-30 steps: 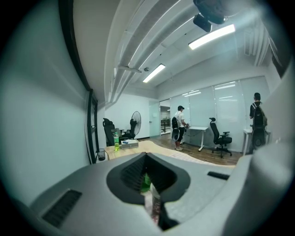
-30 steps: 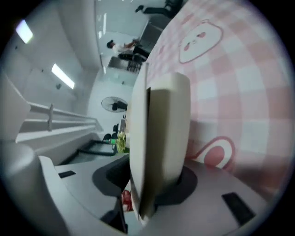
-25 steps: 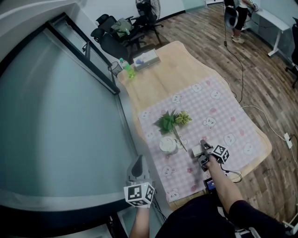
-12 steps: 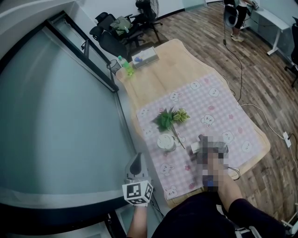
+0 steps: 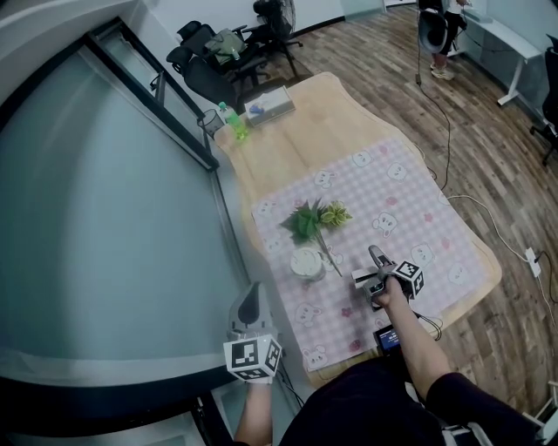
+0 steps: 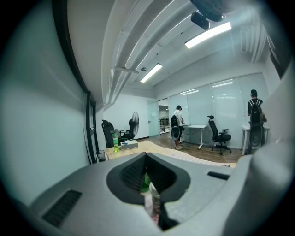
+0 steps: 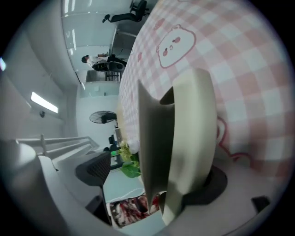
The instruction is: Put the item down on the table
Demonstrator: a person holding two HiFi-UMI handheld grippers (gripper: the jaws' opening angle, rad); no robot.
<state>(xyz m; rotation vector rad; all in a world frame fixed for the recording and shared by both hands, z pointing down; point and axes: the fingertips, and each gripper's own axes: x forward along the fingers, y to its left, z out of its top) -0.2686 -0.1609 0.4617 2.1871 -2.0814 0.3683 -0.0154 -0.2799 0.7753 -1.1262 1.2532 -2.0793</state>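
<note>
**Item sitting between the right gripper's spread jaws, low over the cloth**

The left gripper (image 5: 253, 294) is hanging nearest the person, off the near-left corner of the table (image 5: 323, 122) and beside the glass wall (image 5: 113, 218), pointing forward. Its 2 jaws are pressing together with nothing between them. Through the hollow behind their tips, a sliver of green and white is showing.

The right gripper (image 5: 376, 273) is lying turned on its side over the near part of the pink checked cloth (image 5: 410, 218). Its jaws are standing apart, with the item (image 5: 364, 279), a small pale block with a grey face, sitting between them. In the right gripper view the item is leaning close against the jaw on the cloth's side. The other jaw is standing clear of it, and leaves are showing through the gap. The item is lying low over the cloth, not far from the table's near edge. Whether it is resting on the cloth I cannot tell.

Just beyond the item, a white round pot (image 5: 307, 263) is sitting on the cloth. A leafy sprig (image 5: 309, 222) is lying past it, its stem running back beside the pot toward the right gripper.

Farther on, bare wood is showing. At the table's far-left corner a green bottle (image 5: 234, 126) is standing near a box (image 5: 268, 103). Beyond the table, black chairs (image 5: 209, 57) are crowding by the wall, and a person (image 5: 436, 26) is standing on the wood floor (image 5: 488, 131) at the far right.
</note>
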